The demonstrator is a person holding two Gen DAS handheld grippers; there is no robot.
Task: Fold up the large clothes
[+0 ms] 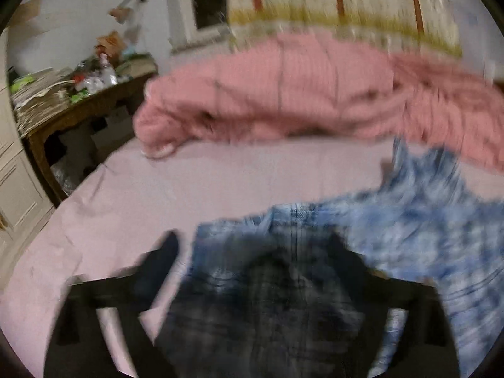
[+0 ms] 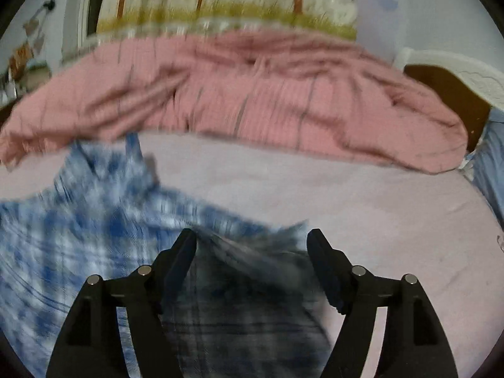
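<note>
On the near edge of the bed [image 2: 378, 208], tie-dye garment [image 2: 78, 220] lay limp, light, likely best pinched by hem corners; left gripper [image 1: 255, 245] and right gripper [image 2: 252, 239] fingers apart, unclamped.

Blue tie-dye garment [image 1: 409, 226]: motion-blurred, cut off at 3 o'clock.
Left gripper [image 1: 255, 245]: smeared.
Cluttered table [image 1: 78, 94]: items too small to tell, 10 o'clock.

Blue-and-white mottled garment [image 2: 78, 220]: soft woven cloth, matt. Pink blanket [image 2: 252, 94]: ribbed, textured cloth over a smooth, matt pale-pink bed sheet [image 2: 378, 214]. Right gripper [image 2: 252, 245]: matt black plastic with small shiny metal pins; side table [image 1: 78, 110]: dark carved wood.
</note>
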